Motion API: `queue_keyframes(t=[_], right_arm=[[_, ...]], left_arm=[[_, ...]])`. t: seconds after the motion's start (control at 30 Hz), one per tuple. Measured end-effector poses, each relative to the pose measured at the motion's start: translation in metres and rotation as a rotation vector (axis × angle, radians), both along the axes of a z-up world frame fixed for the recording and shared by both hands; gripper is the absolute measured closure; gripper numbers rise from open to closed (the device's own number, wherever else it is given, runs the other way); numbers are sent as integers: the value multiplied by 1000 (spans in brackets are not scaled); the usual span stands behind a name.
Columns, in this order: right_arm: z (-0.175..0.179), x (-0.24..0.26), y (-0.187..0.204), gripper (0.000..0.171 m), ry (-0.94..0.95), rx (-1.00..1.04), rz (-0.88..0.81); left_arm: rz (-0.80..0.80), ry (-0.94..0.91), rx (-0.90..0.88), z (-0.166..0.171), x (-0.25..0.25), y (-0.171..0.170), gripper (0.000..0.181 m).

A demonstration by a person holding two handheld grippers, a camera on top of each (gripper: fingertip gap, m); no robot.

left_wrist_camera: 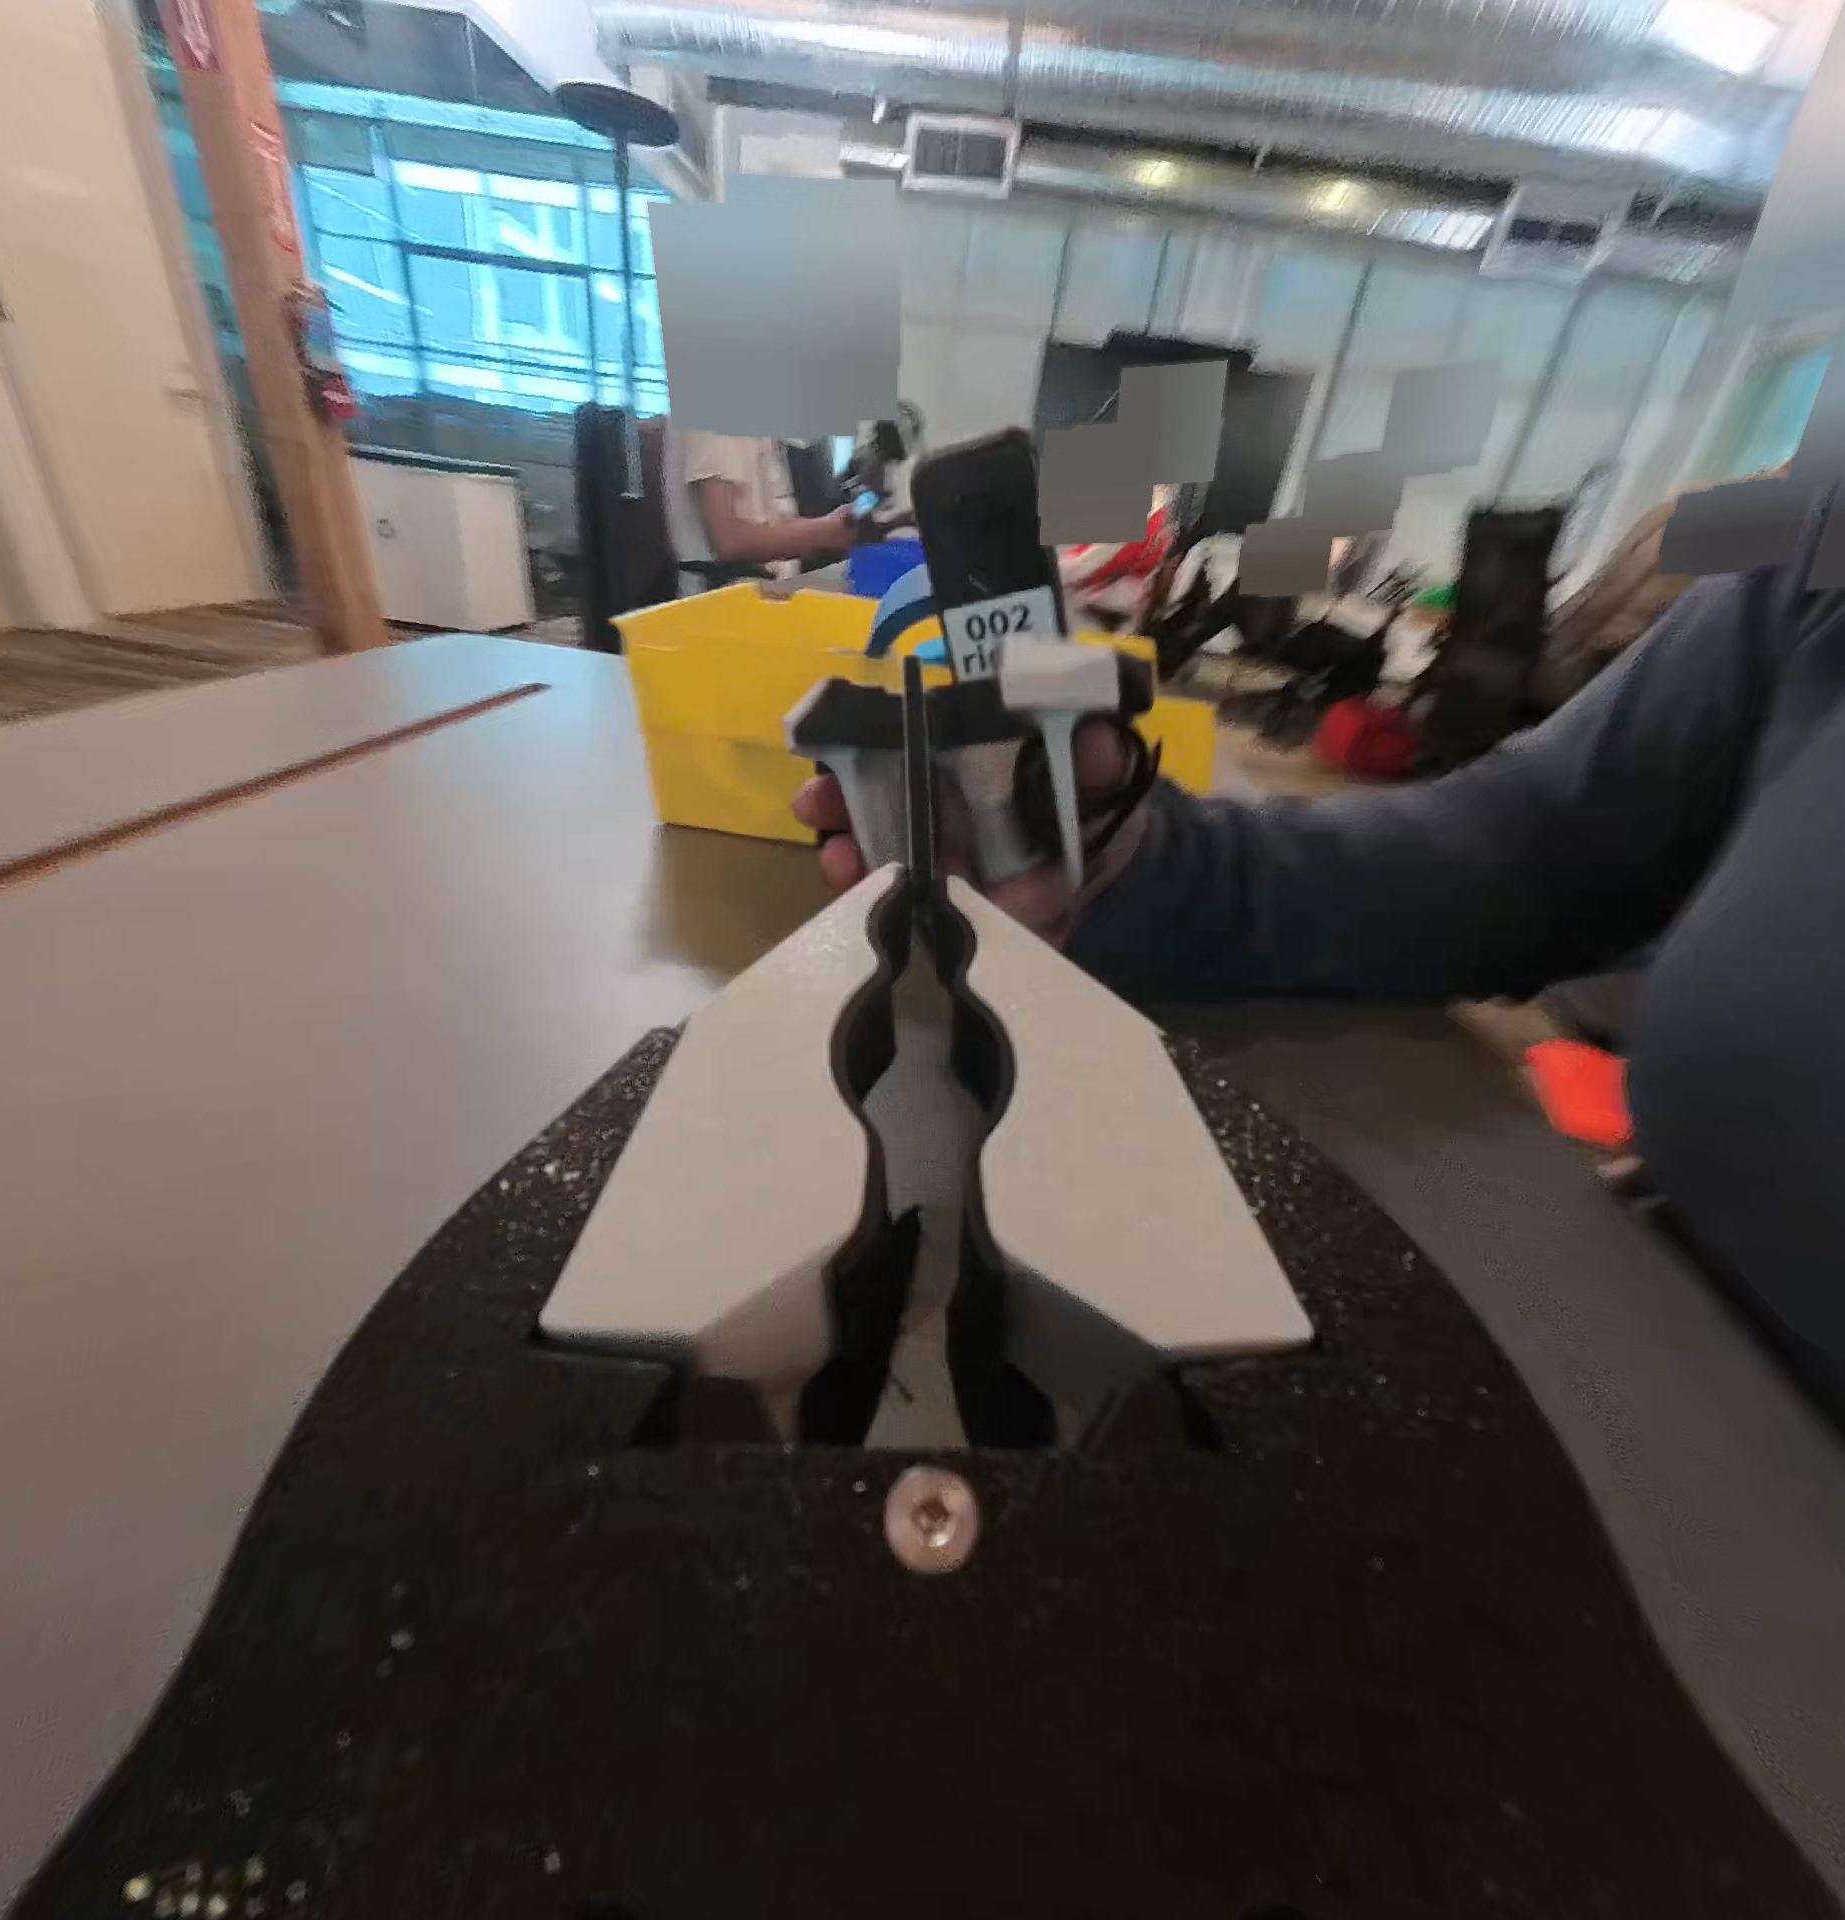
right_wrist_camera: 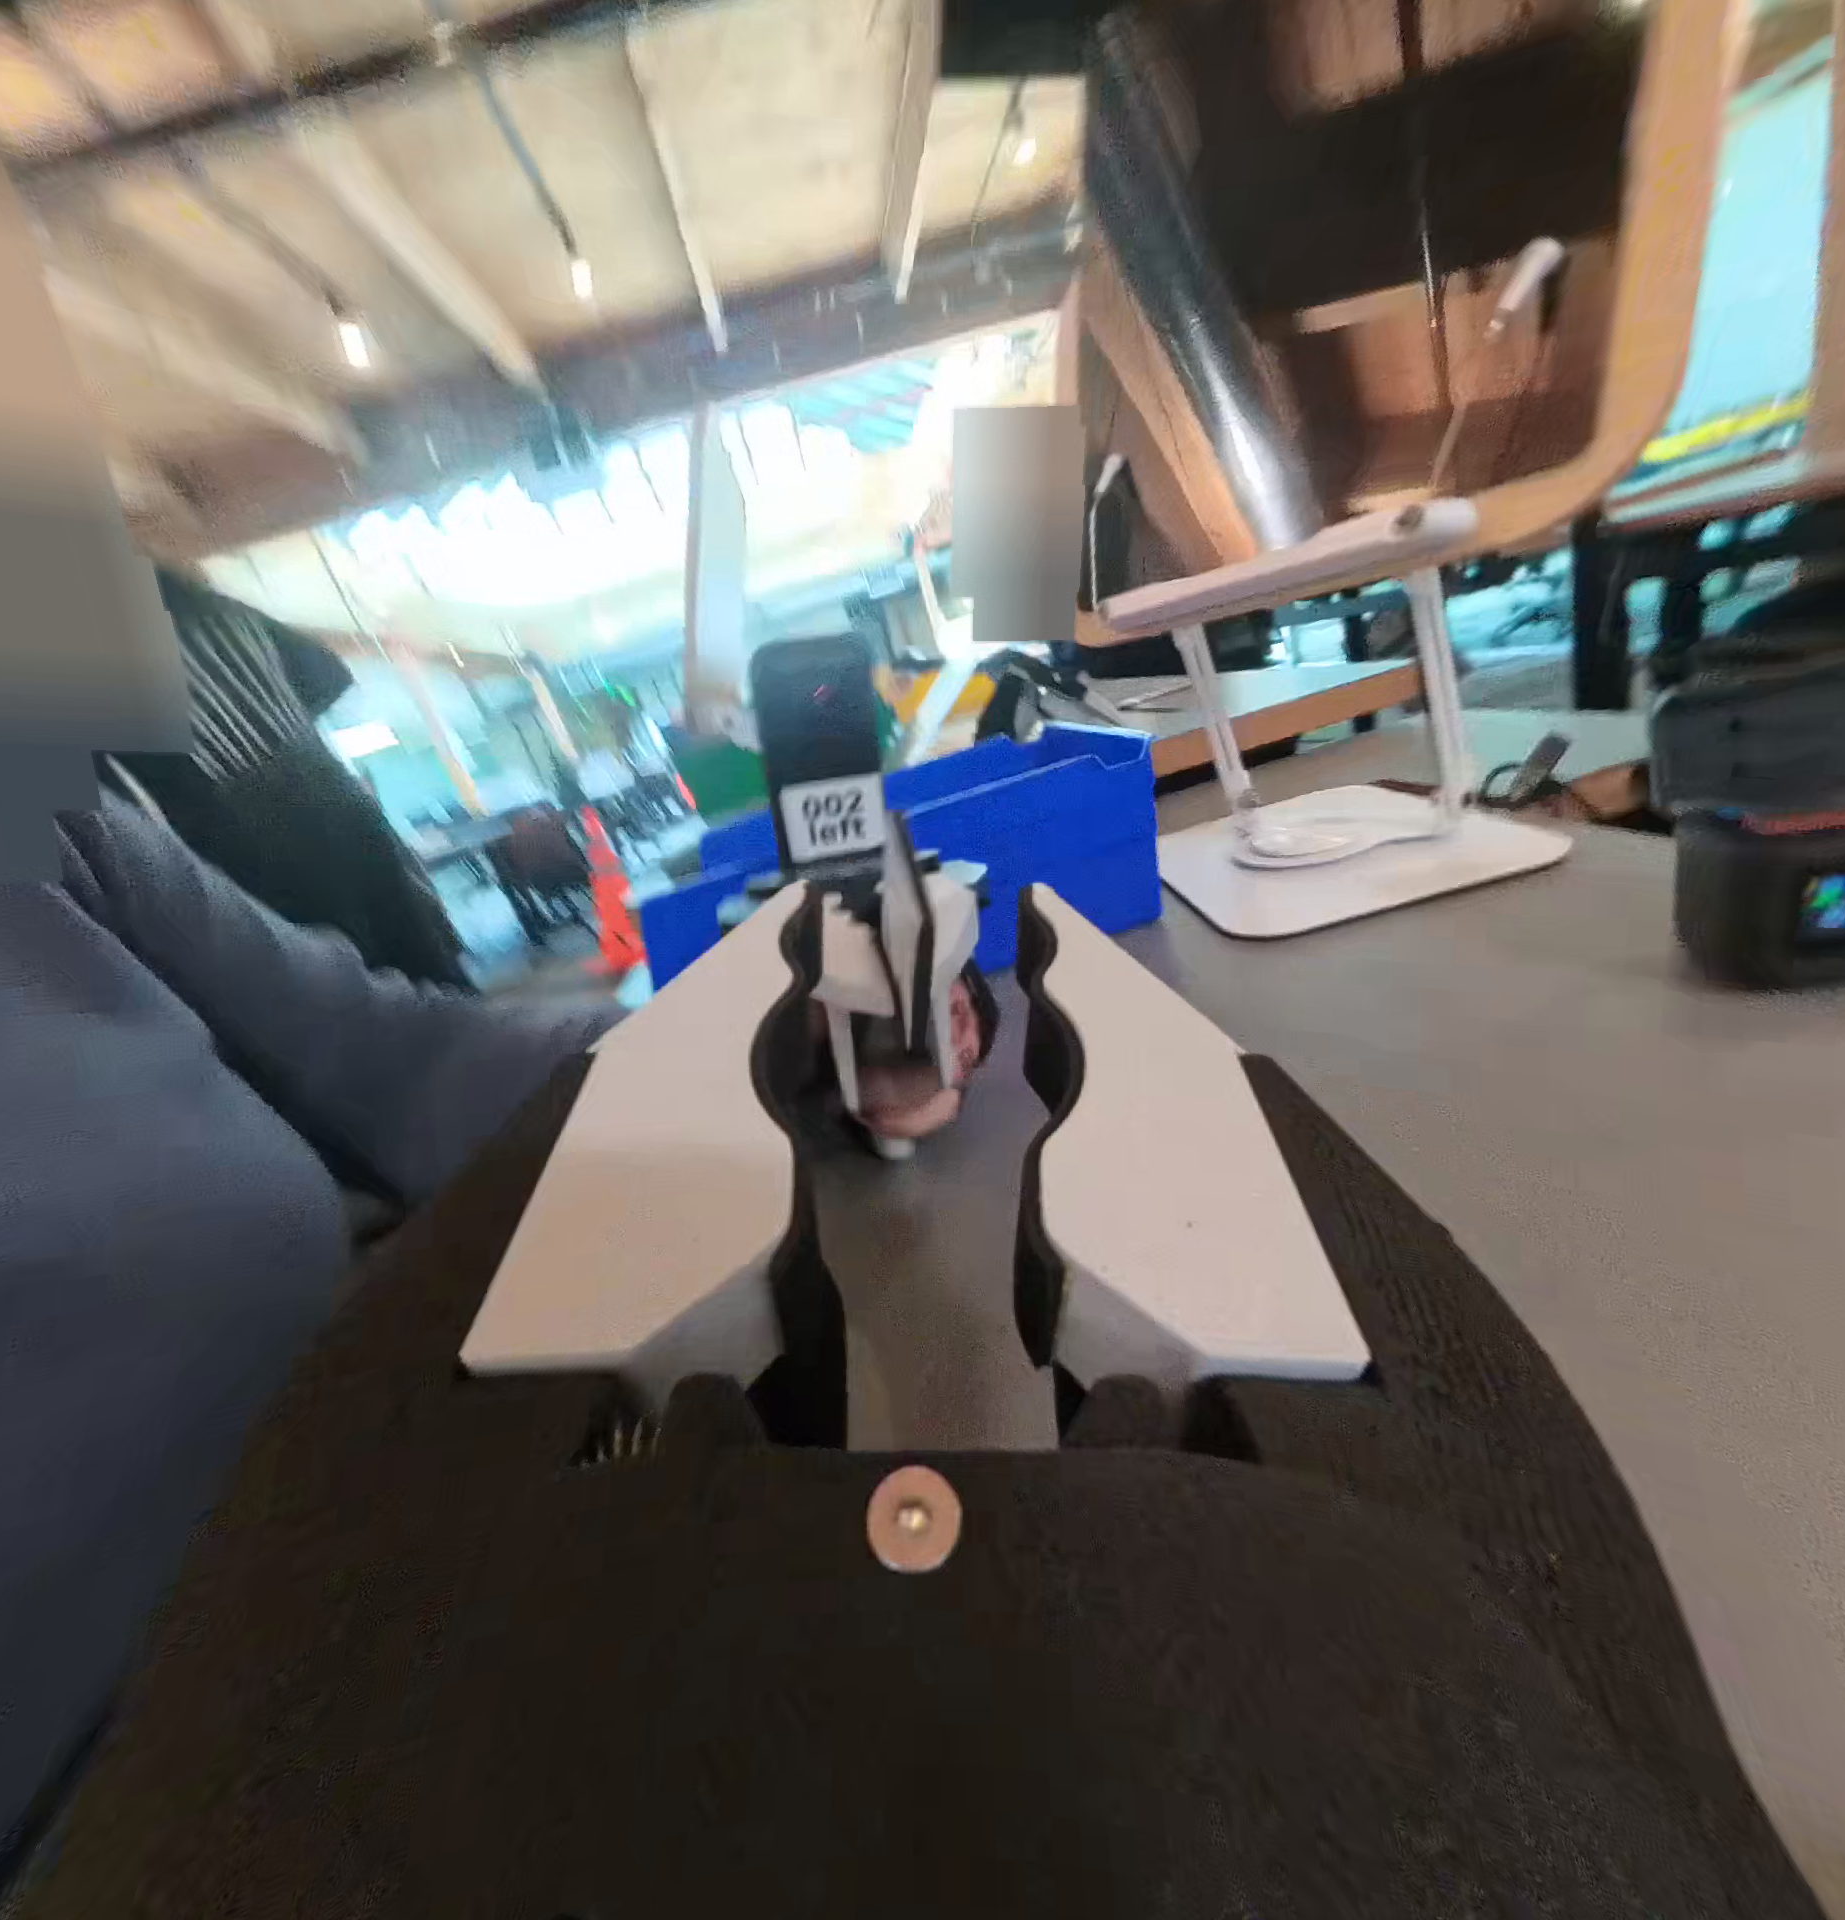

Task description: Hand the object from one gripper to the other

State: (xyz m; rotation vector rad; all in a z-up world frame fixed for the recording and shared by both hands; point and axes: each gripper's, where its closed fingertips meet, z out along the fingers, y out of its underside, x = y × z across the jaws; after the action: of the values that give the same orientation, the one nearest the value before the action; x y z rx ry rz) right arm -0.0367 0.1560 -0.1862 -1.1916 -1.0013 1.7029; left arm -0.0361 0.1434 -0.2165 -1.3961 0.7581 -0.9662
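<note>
At the far left of the left wrist view we see bare grey table [left_wrist_camera: 274, 935], kept free so both tools can meet above it. Toward the middle, our left gripper [left_wrist_camera: 923, 904] has its fingers pressed nearly together, pinching the lower end of a thin black strip [left_wrist_camera: 916, 769], the object to be passed. We hold it upright so its free upper end stands clear for the other tool to take. Just beyond it, the right gripper [left_wrist_camera: 965, 821] faces us with its fingers spread to either side of the strip; we judge the spread leaves room to slide in around it. Behind sits a yellow bin [left_wrist_camera: 720, 707], and at the right a dark sleeve [left_wrist_camera: 1417, 862] reaches in, carrying that tool.

In the right wrist view, the right gripper [right_wrist_camera: 910, 925] shows its fingers standing well apart with nothing between the pads. Past their tips the strip [right_wrist_camera: 902, 914] rises from the left gripper [right_wrist_camera: 907, 977], in front of a blue bin [right_wrist_camera: 1043, 831]. Farther right stands a white stand [right_wrist_camera: 1344, 821]. We judge the handover is at the approach, with the receiving grip not yet made.
</note>
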Motion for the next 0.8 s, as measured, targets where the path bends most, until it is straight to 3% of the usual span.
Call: queue_keyframes(t=[0.07, 0.13, 0.23, 0.3, 0.37, 0.5, 0.53, 0.57, 0.6, 0.7, 0.77, 0.8], right_arm=[[1, 4, 12, 133, 7, -100, 1], [-5, 3, 19, 131, -40, -114, -31], [-14, -3, 18, 127, -132, -211, -5], [-15, -7, 16, 125, -148, -352, 45], [-17, -8, 15, 123, -162, -476, 93], [-27, -10, 15, 131, -207, -633, 139], [-26, -10, 15, 140, -197, -638, 146], [-27, -10, 15, 162, -195, -629, 140], [-27, -10, 15, 167, -197, -605, 130], [-15, -6, 16, 170, -193, -490, 74], [4, 2, 15, 170, -200, -349, -9], [21, 10, 14, 170, -194, -255, -63]], left_arm=[[143, 173, 137, -7, -4, 9, 180], [399, 436, 322, -13, -21, 26, 180], [752, 927, 739, -2, -46, 37, 180], [820, 1208, 1031, 2, -40, 34, 180], [805, 1352, 1192, -1, -29, 31, 181], [788, 1402, 1296, 1, -18, 26, 180], [784, 1397, 1302, 1, -16, 25, 180], [786, 1377, 1298, 2, -15, 24, 180], [785, 1348, 1282, 3, -14, 24, 179], [811, 1078, 1039, 7, -20, 27, 162], [782, 900, 820, 4, -26, 35, 129], [768, 819, 747, 3, -29, 37, 125]])
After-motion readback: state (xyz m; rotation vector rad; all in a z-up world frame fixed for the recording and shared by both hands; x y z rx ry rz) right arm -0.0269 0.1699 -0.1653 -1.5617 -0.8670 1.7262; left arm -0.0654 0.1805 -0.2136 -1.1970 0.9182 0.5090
